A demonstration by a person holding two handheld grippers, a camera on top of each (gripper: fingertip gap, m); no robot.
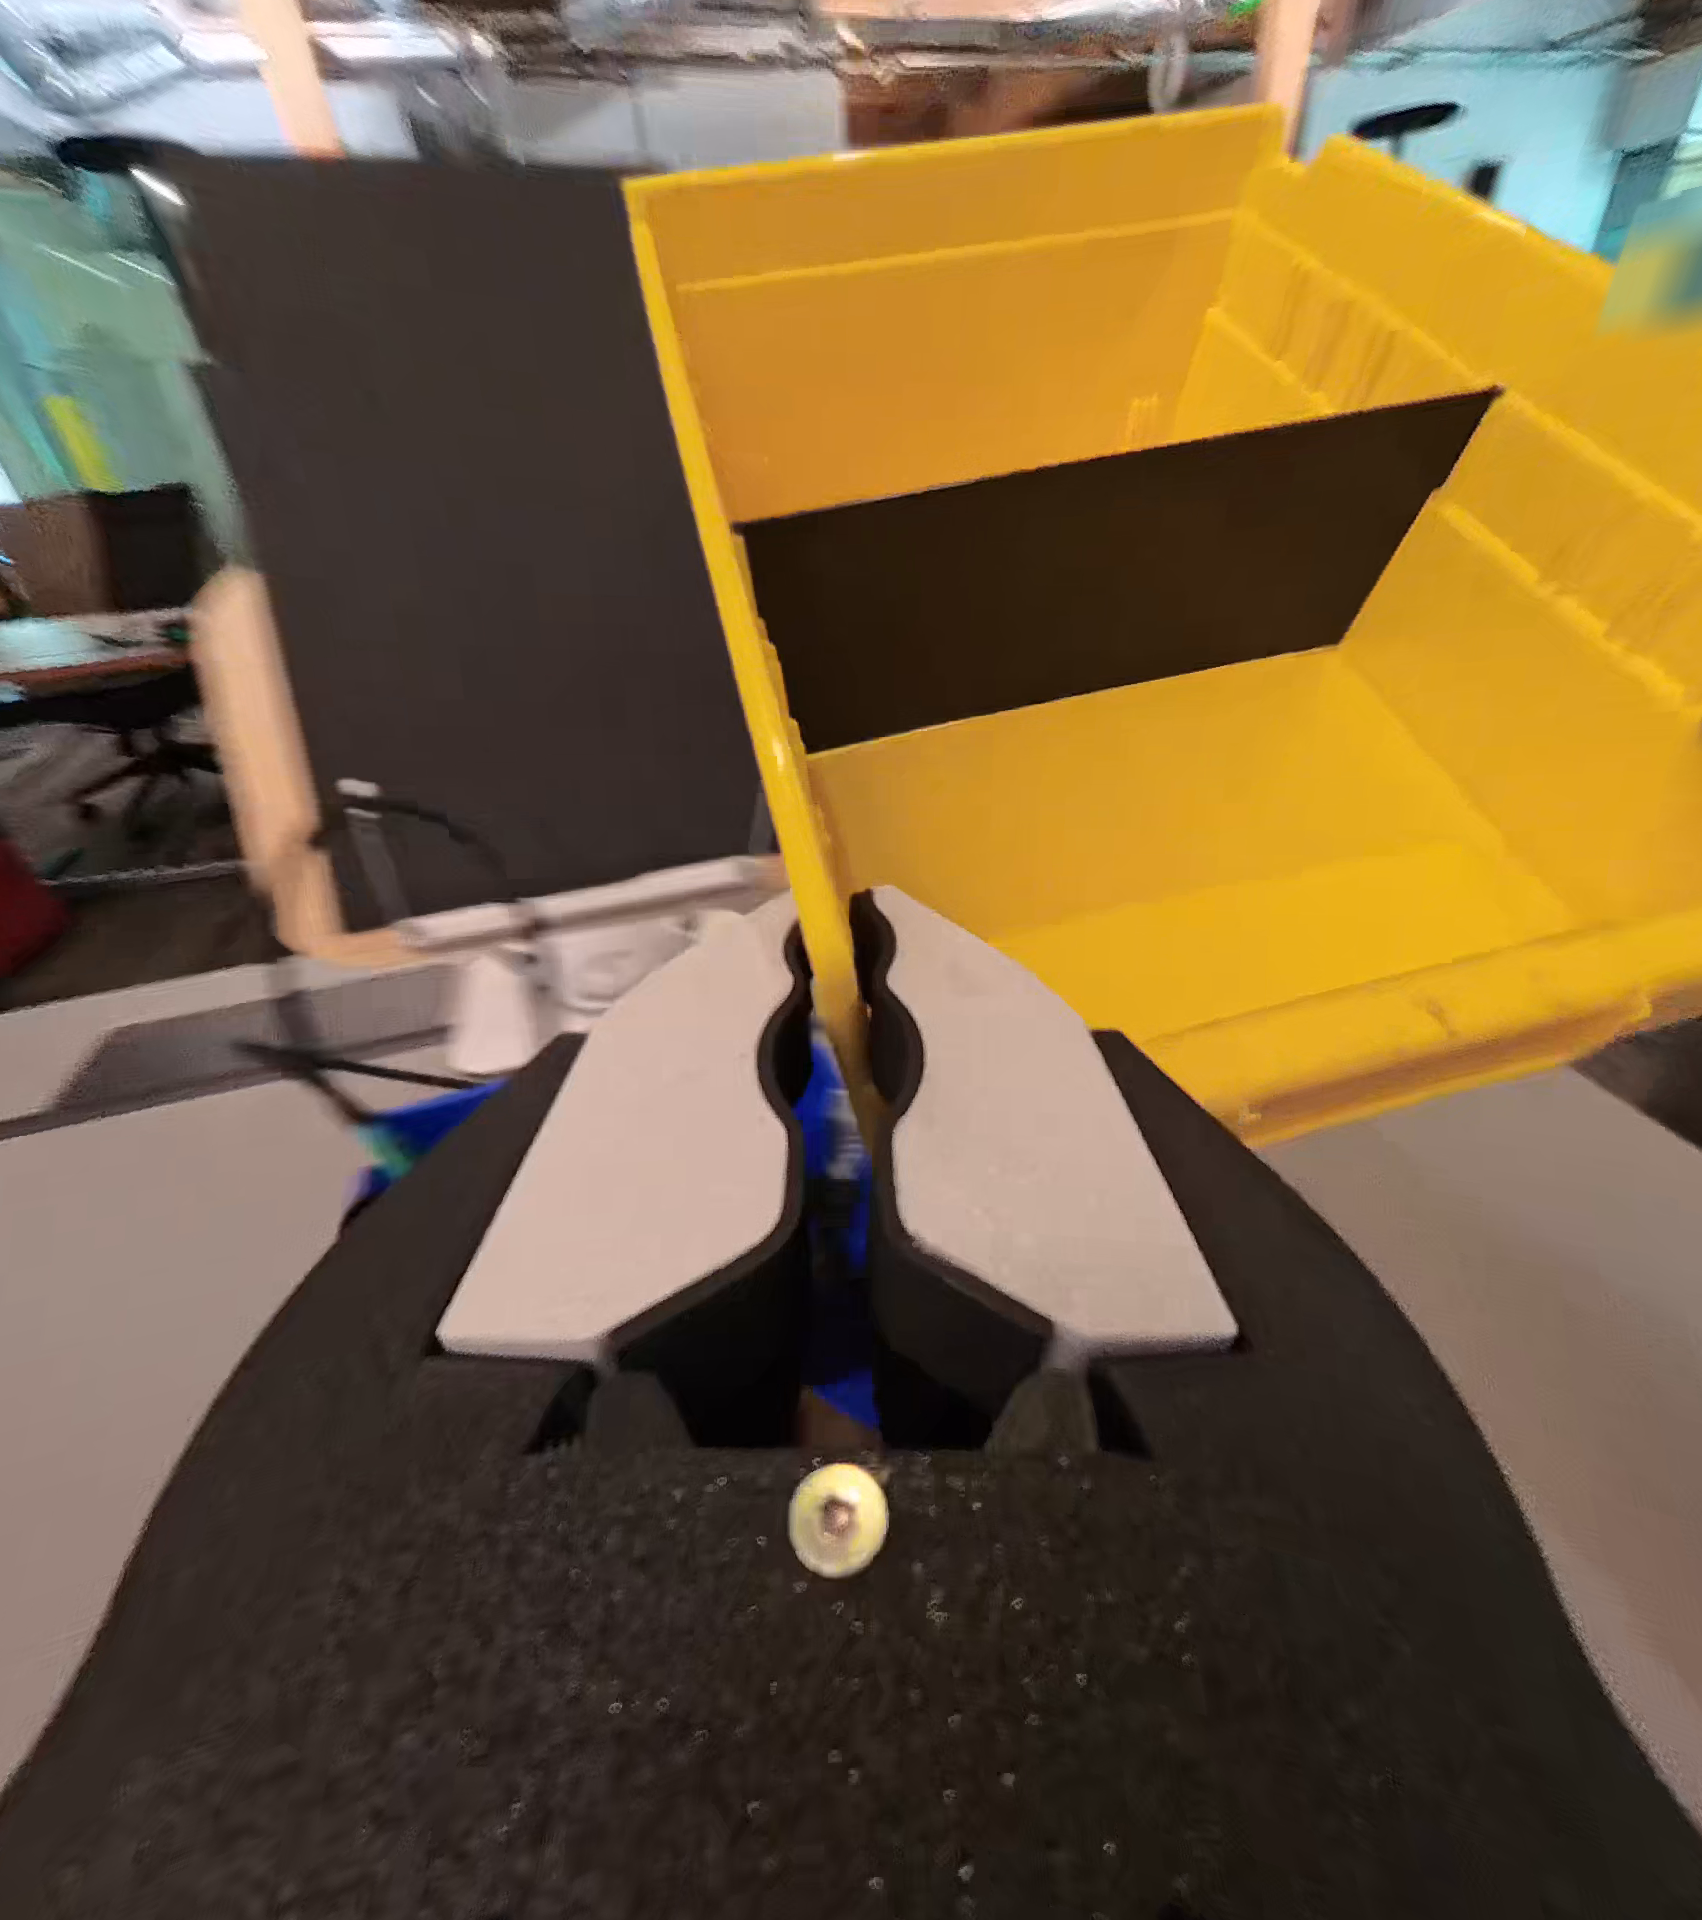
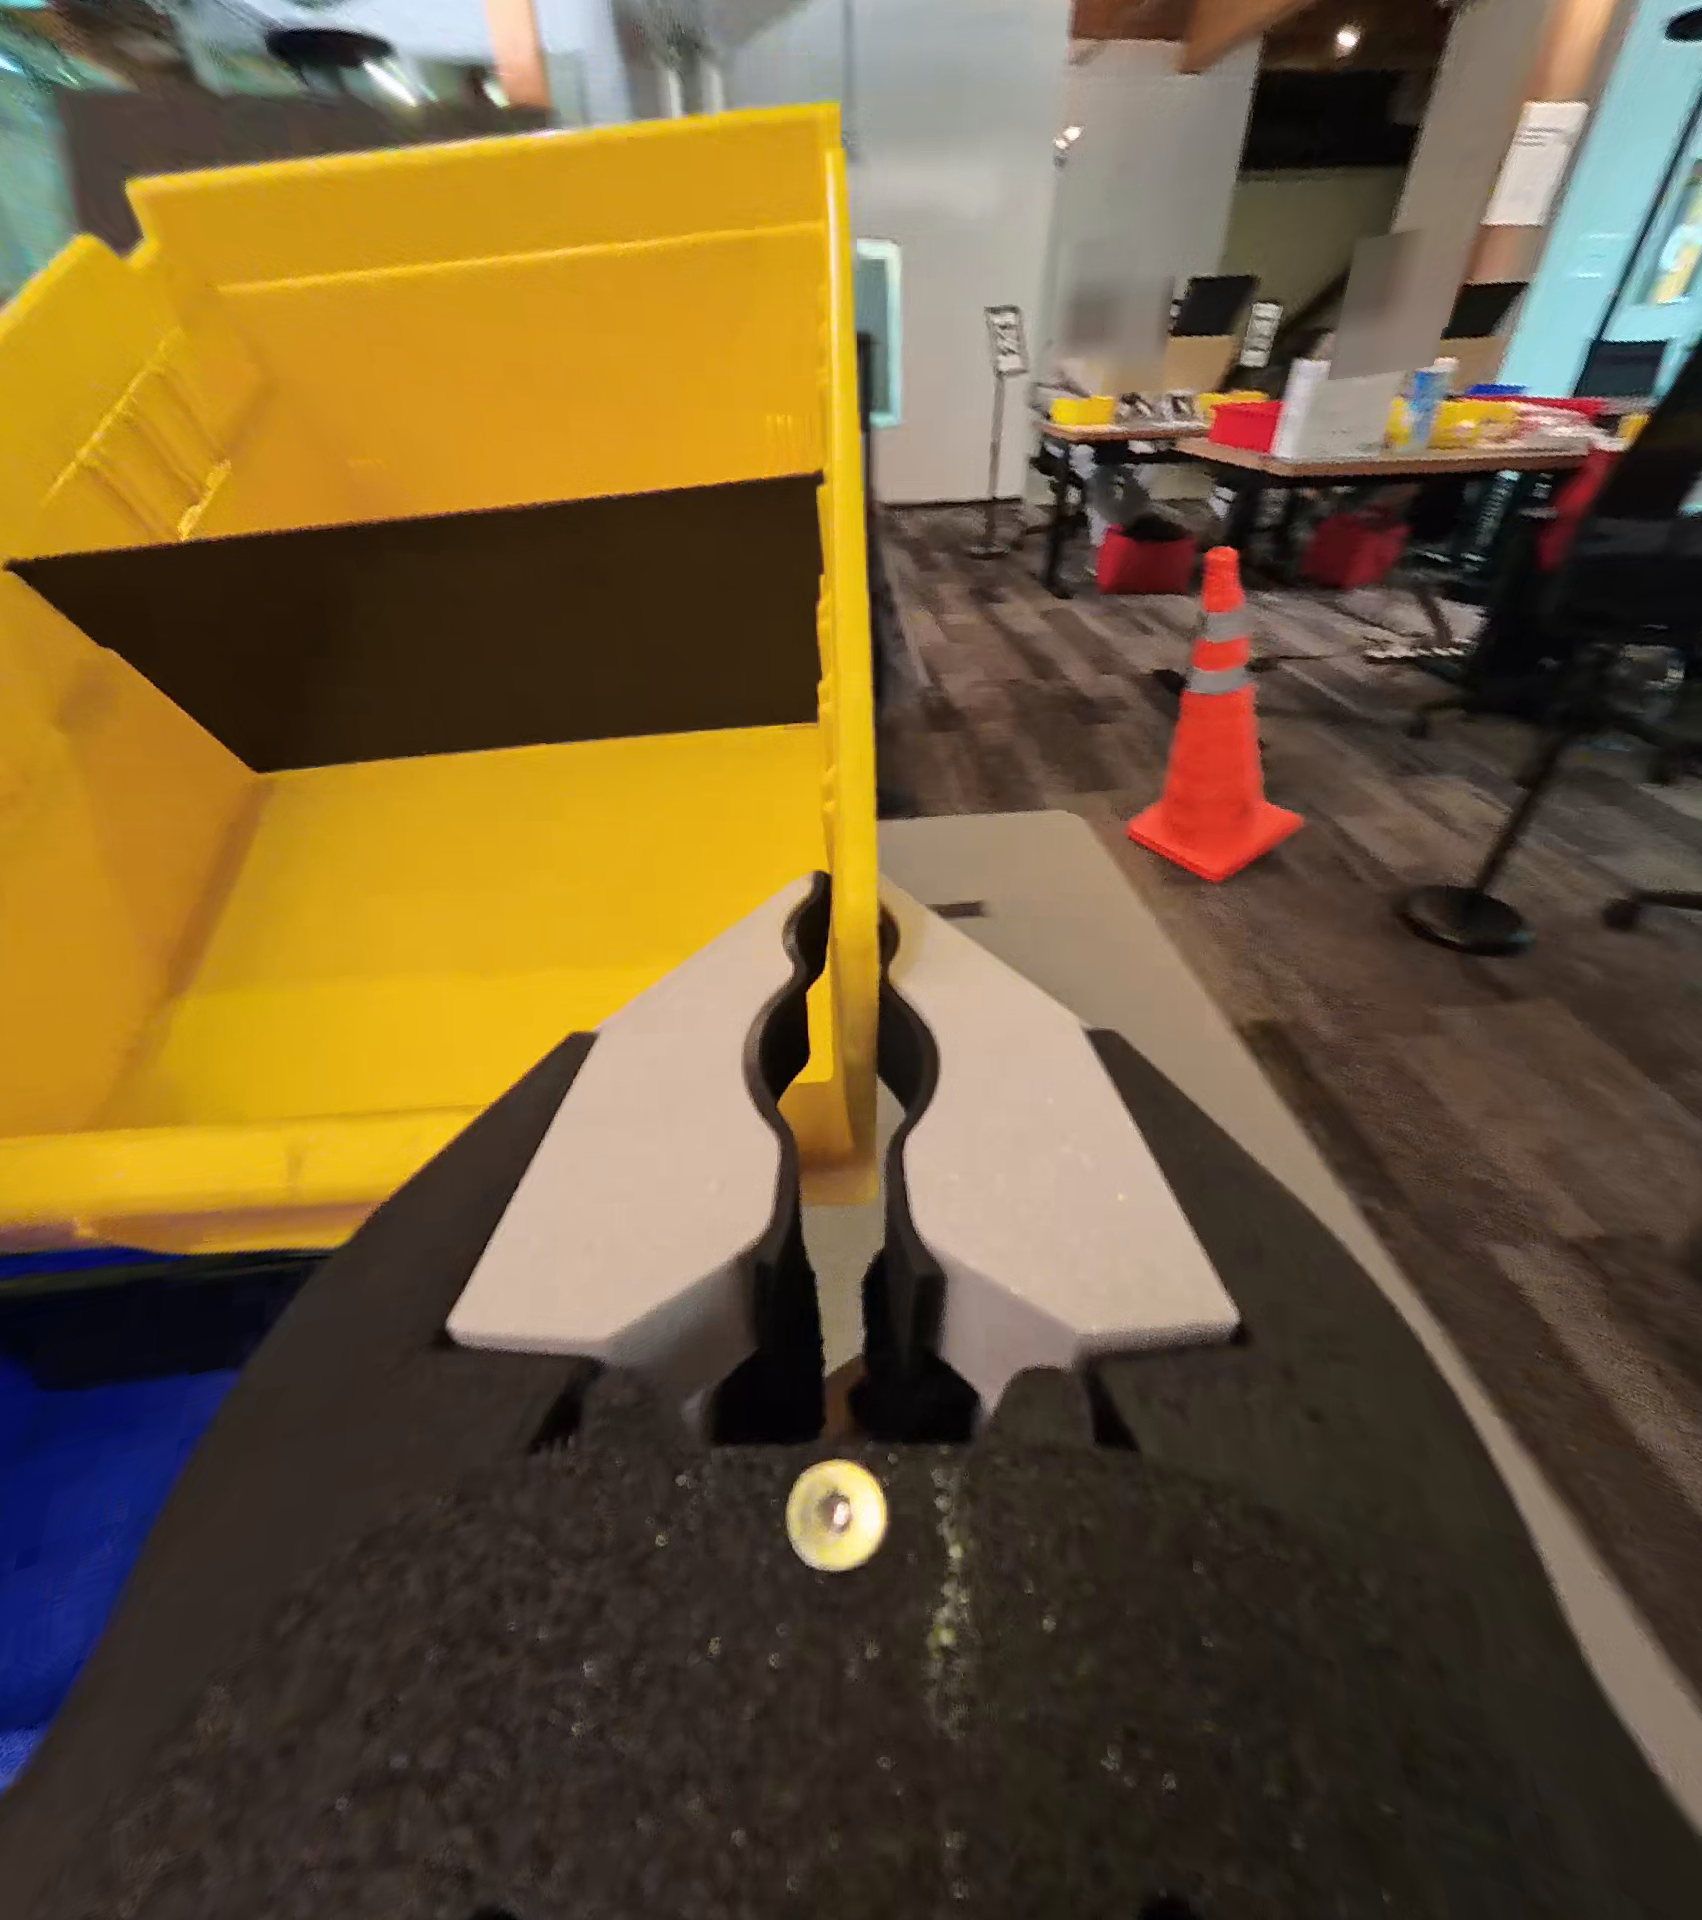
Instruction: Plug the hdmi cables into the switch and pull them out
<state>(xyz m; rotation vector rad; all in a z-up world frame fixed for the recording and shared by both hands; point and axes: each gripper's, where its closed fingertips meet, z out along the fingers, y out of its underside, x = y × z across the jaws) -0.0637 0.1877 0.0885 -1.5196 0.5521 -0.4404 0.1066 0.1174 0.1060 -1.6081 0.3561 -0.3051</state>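
Note:
A yellow plastic bin (image 1: 1190, 831) with a black divider (image 1: 1086, 561) across its middle is held up, tilted, above the grey table. My left gripper (image 1: 834, 925) is shut on the bin's left side wall. My right gripper (image 2: 852, 914) is shut on the bin's right side wall (image 2: 852, 623). The bin (image 2: 359, 883) looks empty in both views. No HDMI cable or switch shows clearly. A blue thing (image 2: 47, 1455) lies under the bin, and a bit of blue (image 1: 431, 1122) shows beside my left gripper.
The grey table (image 1: 99, 1299) lies below, its right edge (image 2: 1242, 1039) close to my right gripper. A black panel (image 1: 452, 520) stands behind at the left. An orange cone (image 2: 1216, 717), chairs and tables with clutter (image 2: 1346, 436) stand on the floor beyond. Tip to tip, the grippers are about 20 cm apart. The blue thing (image 2: 47, 1455) lies some 30 cm from my left tips, 45 cm from my right tips.

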